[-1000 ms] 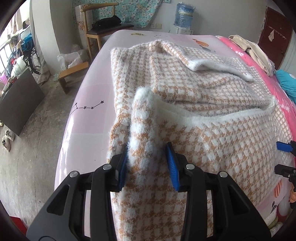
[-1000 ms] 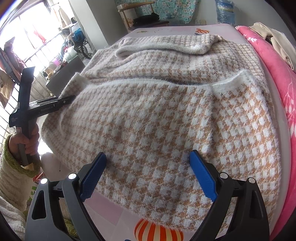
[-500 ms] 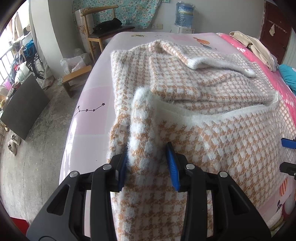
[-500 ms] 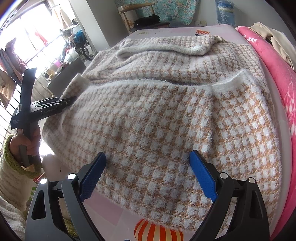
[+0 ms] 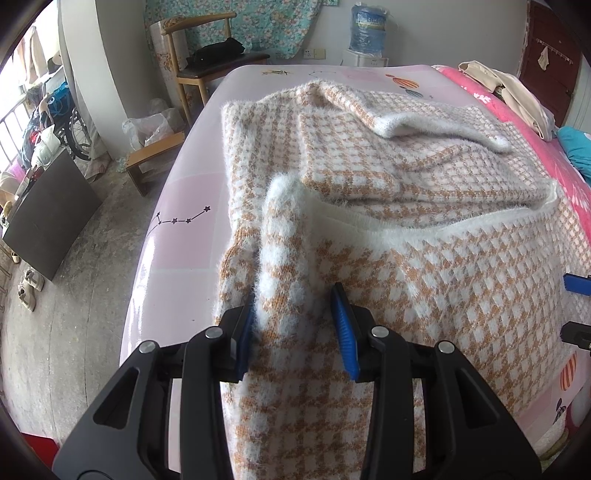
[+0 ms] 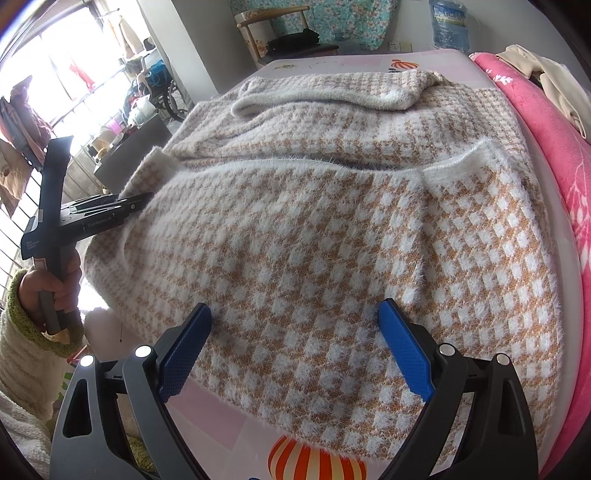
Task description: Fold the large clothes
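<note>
Gripping a bunched fold of the one fuzzy orange-and-white houndstooth knit garment (image 5: 424,266), my left tool (image 5: 295,325) has its blue pads pressed into the fabric on both sides, near the garment's left edge. My right tool (image 6: 295,354) hangs over the near hem with its jaws spread wide, and nothing is pinched between them; the cloth lies flat below the pads.

The garment is spread across the pink printed bed sheet (image 5: 184,206), its lower part folded up so a white fluffy edge runs across the middle, and one sleeve (image 5: 406,114) lies across the far end. In the right wrist view my left hand (image 6: 51,288), in a cream ribbed sleeve with a green cuff (image 6: 14,317), holds the left tool's handle at the garment's side.

Around the bed I count one wooden chair (image 5: 207,62) with a black item on its seat, one blue water jug (image 5: 367,26), one low wooden stool (image 5: 151,162), one dark flat board (image 5: 48,221) leaning on the floor, and one wheelchair (image 5: 74,129). A bright pink flowered blanket (image 6: 546,155) runs along the bed's far side, carrying a beige cloth (image 6: 546,81). None of it lies on the garment.
</note>
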`<state>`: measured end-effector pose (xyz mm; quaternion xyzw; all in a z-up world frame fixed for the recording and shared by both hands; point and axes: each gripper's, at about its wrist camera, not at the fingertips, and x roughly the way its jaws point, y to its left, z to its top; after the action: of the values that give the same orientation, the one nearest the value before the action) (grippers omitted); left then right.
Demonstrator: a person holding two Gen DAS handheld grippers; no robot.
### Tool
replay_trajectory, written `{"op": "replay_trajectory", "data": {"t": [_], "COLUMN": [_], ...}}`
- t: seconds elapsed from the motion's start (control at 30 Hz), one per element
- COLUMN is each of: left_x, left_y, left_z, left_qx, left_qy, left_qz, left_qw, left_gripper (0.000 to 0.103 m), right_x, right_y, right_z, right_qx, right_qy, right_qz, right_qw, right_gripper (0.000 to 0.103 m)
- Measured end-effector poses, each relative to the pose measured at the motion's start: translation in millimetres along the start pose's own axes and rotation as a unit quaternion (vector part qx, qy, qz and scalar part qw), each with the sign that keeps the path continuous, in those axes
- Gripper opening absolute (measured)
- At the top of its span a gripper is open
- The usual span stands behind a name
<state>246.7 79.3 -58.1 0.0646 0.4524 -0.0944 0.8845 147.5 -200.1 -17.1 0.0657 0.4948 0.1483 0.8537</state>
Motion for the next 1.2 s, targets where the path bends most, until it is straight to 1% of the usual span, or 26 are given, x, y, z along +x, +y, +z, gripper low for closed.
{"op": "replay_trajectory", "data": {"t": [0.43, 0.57, 0.63, 0.73, 0.8, 0.87, 0.97, 1.1, 1.13, 1.2], "left_x": [-0.2, -0.9, -1.5, -2.1, -2.1, -1.9, -2.2, -1.9, -1.8, -1.6], "left_y": [0.2, -0.7, -2.6, -6.7, -9.8, -12.8, -16.3, -19.8, -20.2, -20.1], "left_z": [-0.5, -0.3, 0.1, 0.5, 0.5, 0.5, 0.8, 1.8, 1.9, 2.4], "left_qx": [-0.001, 0.0, 0.002, 0.007, 0.009, 0.01, 0.014, 0.013, 0.013, 0.012], "left_qy": [0.0, 0.0, 0.0, 0.001, 0.0, -0.002, -0.001, 0.002, 0.004, 0.006], "left_qz": [-0.001, 0.004, 0.011, 0.025, 0.035, 0.043, 0.055, 0.066, 0.067, 0.068], "left_qw": [1.0, 1.0, 0.9999, 0.9997, 0.9994, 0.999, 0.9984, 0.9978, 0.9977, 0.9976], "left_gripper": [0.037, 0.037, 0.037, 0.037, 0.037, 0.037, 0.037, 0.038, 0.038, 0.038], "right_x": [0.1, -5.6, -17.1, -42.2, -56.0, -63.2, -63.3, -47.7, -42.8, -34.6], "right_y": [-0.3, -4.5, -13.6, -37.3, -56.6, -77.0, -101.7, -119.7, -124.1, -131.7], "right_z": [0.0, 0.0, -0.1, 1.4, 6.9, 16.5, 33.3, 50.0, 50.9, 49.5], "right_qx": [0.0, 0.009, 0.022, 0.044, 0.06, 0.077, 0.098, 0.112, 0.114, 0.125], "right_qy": [0.0, 0.0, -0.012, -0.047, -0.065, -0.072, -0.074, -0.059, -0.054, -0.041], "right_qz": [0.001, 0.014, 0.025, 0.035, 0.029, 0.009, 0.003, 0.006, 0.01, 0.01], "right_qw": [1.0, 1.0, 0.999, 0.997, 0.996, 0.994, 0.992, 0.992, 0.992, 0.991], "right_gripper": [0.089, 0.089, 0.089, 0.089, 0.089, 0.089, 0.086, 0.082, 0.081, 0.076]}}
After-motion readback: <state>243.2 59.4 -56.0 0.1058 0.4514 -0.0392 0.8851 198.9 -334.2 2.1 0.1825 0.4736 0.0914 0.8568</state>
